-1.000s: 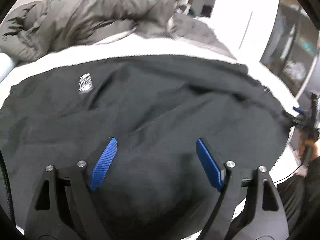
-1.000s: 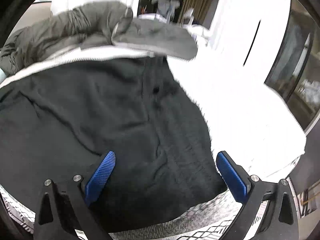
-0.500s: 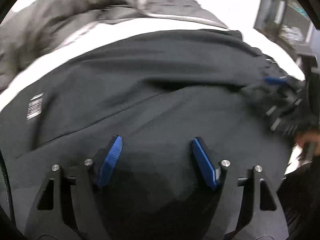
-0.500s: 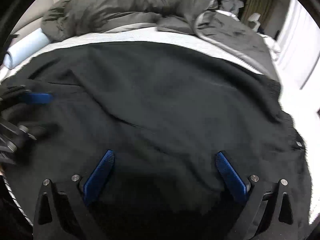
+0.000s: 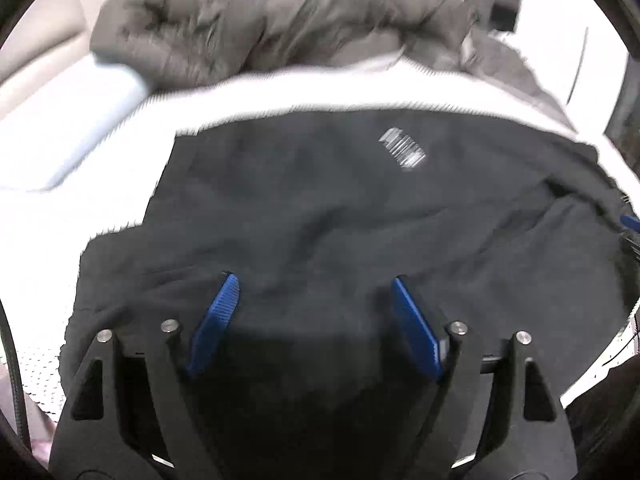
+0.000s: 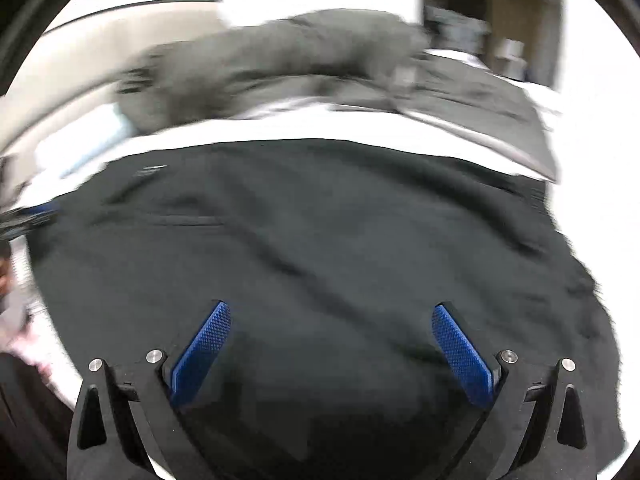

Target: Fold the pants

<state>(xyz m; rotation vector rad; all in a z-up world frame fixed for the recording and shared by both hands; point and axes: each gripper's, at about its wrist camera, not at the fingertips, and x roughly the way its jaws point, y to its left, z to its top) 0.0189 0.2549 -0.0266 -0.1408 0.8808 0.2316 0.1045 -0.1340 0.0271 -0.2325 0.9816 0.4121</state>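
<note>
The black pants are lying spread flat on the white bed, their long axis running side to side across both views, with a pale printed label toward the far edge and a rumpled grey duvet bunched beyond them. Going from the left of the pants: the left gripper is hovering over their near left part, fingers spread apart and grasping nothing, cloth lying below the gap. That end's edge is sitting just left of it, so the left hand looks nearer to that end. Further right, the right gripper is hanging over the pants' near right part, fingers likewise released and empty, the right-hand edge lying off to its right.
</note>
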